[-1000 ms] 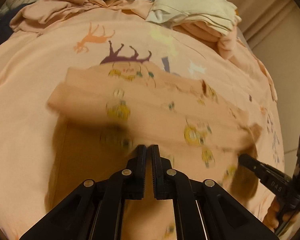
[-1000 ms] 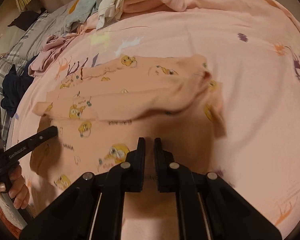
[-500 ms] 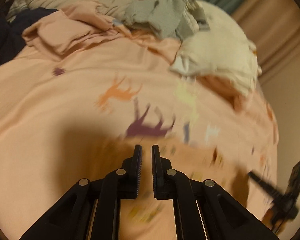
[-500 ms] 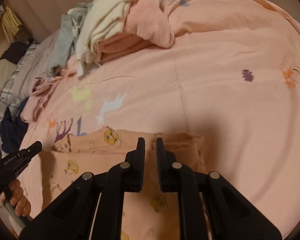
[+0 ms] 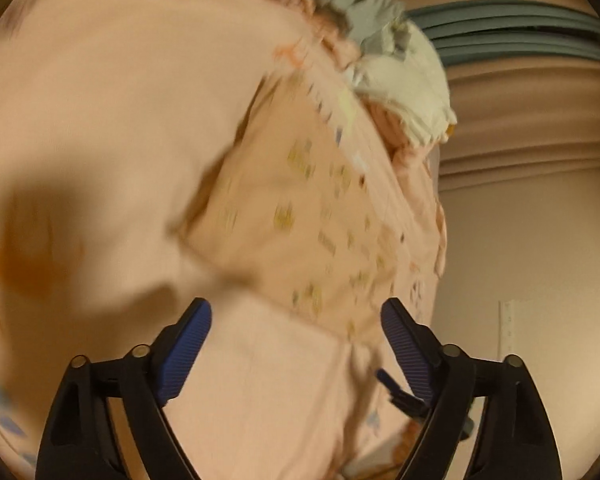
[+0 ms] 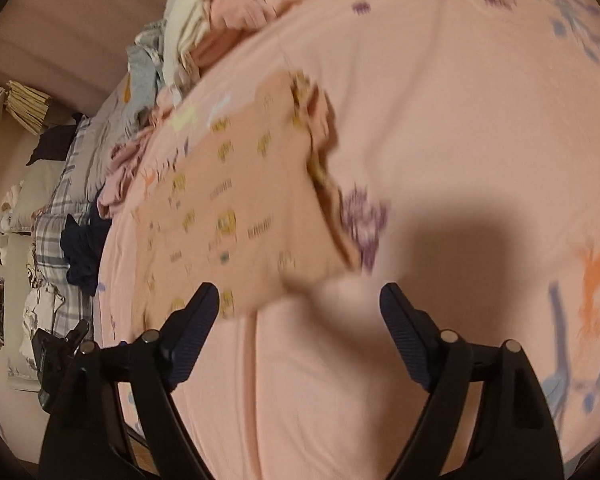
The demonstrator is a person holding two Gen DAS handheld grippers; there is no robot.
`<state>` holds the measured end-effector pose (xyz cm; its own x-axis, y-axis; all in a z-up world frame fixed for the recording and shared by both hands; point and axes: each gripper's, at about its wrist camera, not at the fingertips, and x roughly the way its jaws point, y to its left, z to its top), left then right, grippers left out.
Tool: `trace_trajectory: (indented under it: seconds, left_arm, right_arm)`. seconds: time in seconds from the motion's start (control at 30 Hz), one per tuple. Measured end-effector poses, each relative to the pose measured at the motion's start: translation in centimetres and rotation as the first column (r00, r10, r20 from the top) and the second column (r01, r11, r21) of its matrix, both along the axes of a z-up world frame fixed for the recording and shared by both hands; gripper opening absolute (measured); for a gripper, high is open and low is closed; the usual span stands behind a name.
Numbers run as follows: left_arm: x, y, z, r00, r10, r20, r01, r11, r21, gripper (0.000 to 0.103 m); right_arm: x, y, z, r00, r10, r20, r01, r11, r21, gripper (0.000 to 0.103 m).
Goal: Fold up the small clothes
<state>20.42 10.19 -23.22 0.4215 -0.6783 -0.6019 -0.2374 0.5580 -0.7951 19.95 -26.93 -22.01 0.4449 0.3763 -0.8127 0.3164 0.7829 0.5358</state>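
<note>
A small peach garment printed with yellow cartoon figures lies folded flat on the pink bedsheet. It also shows in the right wrist view, blurred. My left gripper is open and empty, hovering above the sheet just short of the garment's near edge. My right gripper is open and empty, just short of the garment's near right corner. The other gripper's tip shows at the lower right of the left wrist view.
A pile of unfolded clothes, white, pink and grey, lies at the far end of the bed, also in the left wrist view. A plaid blanket and dark garment lie at the left edge. Curtains and wall stand beyond.
Both grippers were shut on the garment and carried its edge forward over itself. Now both are open and pulled back, and the garment lies folded on the sheet.
</note>
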Motion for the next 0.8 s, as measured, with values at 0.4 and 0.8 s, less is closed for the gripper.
trace_trajectory:
  seconds: [0.4, 0.8]
  left_arm:
    - [2.2, -3.3, -3.3, 0.999, 0.028, 0.020, -0.026, 0.998, -0.060, 0.098]
    - [8.3, -5.3, -4.2, 0.998, 0.031, 0.052, -0.029, 0.999, -0.045, 0.075]
  right_arm:
    - [0.4, 4.3, -3.5, 1.000, 0.016, -0.016, -0.013, 0.989, 0.144, 0.084]
    - [5.8, 2.6, -4.8, 0.995, -0.092, 0.025, 0.079, 0.946, 0.313, 0.083]
